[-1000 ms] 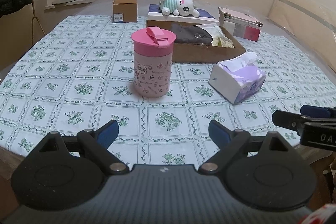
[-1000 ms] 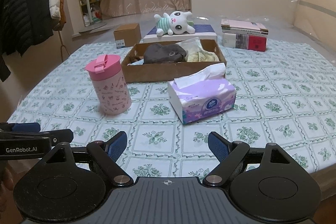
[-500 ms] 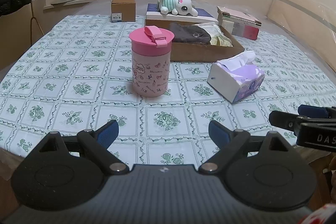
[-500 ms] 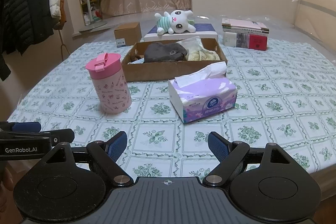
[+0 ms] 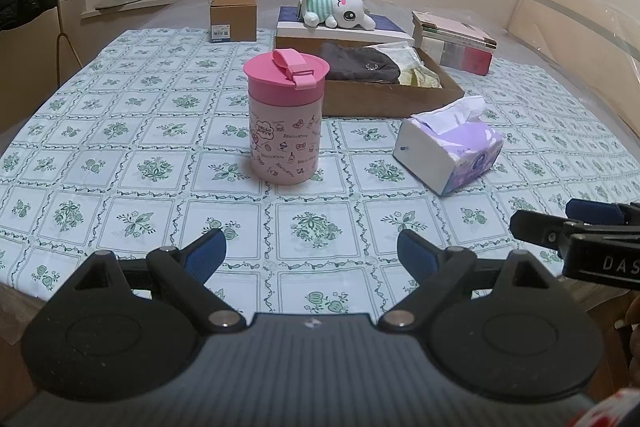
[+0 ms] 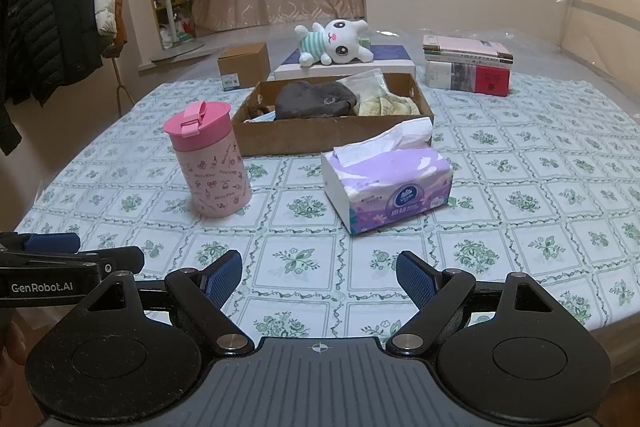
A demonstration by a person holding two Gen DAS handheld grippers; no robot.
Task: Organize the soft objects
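Both grippers: left gripper (image 5: 311, 254) and right gripper (image 6: 319, 275) spread wide, nothing between jaws
tissue pack (image 6: 387, 181): 12 o'clock of right gripper, nearer it; long axis 9-to-3, slightly skewed
cardboard tray (image 6: 336, 137): just behind pack, 12 o'clock
plush rabbit (image 6: 335, 42): farther, beyond tray
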